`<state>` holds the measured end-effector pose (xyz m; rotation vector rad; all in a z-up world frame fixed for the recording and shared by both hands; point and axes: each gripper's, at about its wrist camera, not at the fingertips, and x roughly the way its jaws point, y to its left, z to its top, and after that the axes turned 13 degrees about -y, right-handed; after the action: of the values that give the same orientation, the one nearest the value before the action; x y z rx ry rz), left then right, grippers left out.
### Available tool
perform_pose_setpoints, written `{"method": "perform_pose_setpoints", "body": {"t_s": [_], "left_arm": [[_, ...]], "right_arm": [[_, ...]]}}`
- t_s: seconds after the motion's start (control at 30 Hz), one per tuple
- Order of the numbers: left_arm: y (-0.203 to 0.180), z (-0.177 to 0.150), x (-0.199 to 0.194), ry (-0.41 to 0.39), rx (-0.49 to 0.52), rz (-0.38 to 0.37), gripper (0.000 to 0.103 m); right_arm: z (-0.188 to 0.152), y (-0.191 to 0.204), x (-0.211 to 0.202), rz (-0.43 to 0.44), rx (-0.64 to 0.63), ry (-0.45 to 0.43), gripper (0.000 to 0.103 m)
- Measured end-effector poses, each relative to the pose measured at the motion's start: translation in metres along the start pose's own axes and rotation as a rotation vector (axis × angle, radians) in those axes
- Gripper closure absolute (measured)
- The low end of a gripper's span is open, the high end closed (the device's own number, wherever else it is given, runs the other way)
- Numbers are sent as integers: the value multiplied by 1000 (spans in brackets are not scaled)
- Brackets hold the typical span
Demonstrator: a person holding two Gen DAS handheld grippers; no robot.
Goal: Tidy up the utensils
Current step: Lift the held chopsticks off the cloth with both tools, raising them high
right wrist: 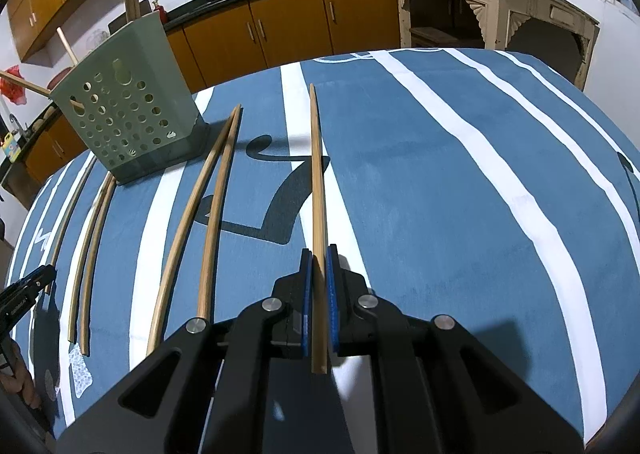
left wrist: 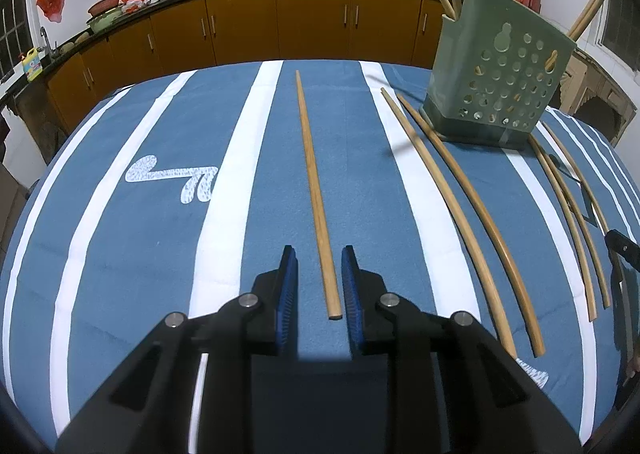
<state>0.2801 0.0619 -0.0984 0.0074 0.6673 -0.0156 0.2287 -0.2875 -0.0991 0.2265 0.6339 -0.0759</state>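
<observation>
While both hands were busy: each gripper had one chopstick lined up with it on the blue striped cloth (left wrist: 120, 213).
Left gripper (left wrist: 319, 286): its blue pads stood a little apart, one on each side of a chopstick (left wrist: 314, 189), and did not press it. It held nothing.
That chopstick: it lay flat on the cloth, with its thick end between the pads and its thin end pointing away.
Right gripper (right wrist: 319, 286): it was squeezed tight on another chopstick (right wrist: 317, 181), near the thick end.
Green holder (left wrist: 496, 81): it stood near the far edge of the cloth with a few sticks already in it.
Other chopsticks: four more (left wrist: 464, 209) lay on the cloth between the two grippers, close to the holder.
Step in hand: I think the left one was about to grab its stick.
How to do it well: close the pads slowly so the round stick does not roll out. Keep the pads level with the cloth. Grab close to the thick end. Lift straight up.
Right hand tip: keep the squeeze firm and aim the thin end down into the holder.
</observation>
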Motion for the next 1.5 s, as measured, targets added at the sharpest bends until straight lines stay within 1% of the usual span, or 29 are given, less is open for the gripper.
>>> {"method": "perform_pose_setpoints", "body": {"t_s": [0.1, 0.23, 0.27, 0.47, 0.53, 0.67, 0.9, 1.07, 1.3, 1.5], "left_arm": [[1, 0, -1, 0, -9, 7, 83], [3, -2, -3, 0, -27, 12, 92], [4, -3, -4, 0, -29, 11, 94], [2, -5, -9, 12, 14, 9, 95], [4, -6, -12, 21, 11, 5, 95], [6, -6, -23, 10, 23, 5, 95], [9, 12, -58, -86, 55, 0, 95], [13, 34, -90, -189, 78, -7, 95], [18, 66, -124, -323, 39, -23, 95], [20, 92, -146, -417, 10, -33, 95]], "right_arm": [[-1, -1, -1, 3, 9, 0, 95], [-2, -5, -3, 20, 33, -2, 95], [-2, -7, -3, 28, 43, -3, 95], [-2, -8, -12, 39, 48, -17, 96], [0, -7, -19, 37, 35, -42, 96], [9, -5, -38, 32, 2, -107, 96], [26, 0, -65, 20, -53, -216, 96], [40, 3, -81, 13, -74, -291, 96], [64, 5, -99, 28, -79, -384, 96], [80, 9, -113, 56, -78, -448, 96]]}}
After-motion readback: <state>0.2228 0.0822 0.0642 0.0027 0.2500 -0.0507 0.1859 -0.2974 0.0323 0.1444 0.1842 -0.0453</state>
